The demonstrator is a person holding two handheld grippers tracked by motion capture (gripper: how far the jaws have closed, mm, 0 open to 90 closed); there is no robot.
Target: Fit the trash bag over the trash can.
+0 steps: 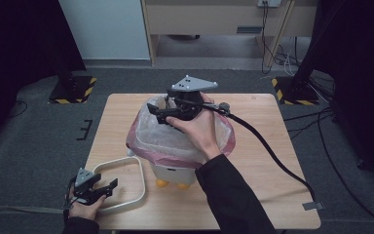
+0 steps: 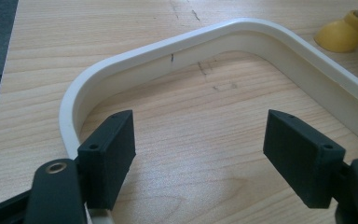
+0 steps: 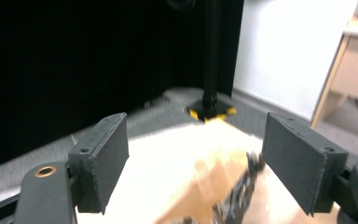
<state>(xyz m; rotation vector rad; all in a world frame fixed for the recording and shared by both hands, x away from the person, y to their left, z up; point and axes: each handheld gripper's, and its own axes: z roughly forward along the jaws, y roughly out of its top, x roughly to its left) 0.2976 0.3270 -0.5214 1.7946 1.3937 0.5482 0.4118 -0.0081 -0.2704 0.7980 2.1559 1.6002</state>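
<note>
I'm scanning for writing and finding nothing I can read: no label, brand or number on anything on my table (image 1: 272, 146). The nearest thing to a sign is the yellow-and-black hazard striping on the stand bases (image 1: 73, 90) on the floor beyond the table. A few dark pen-like marks sit on the wood, but they spell nothing.
</note>
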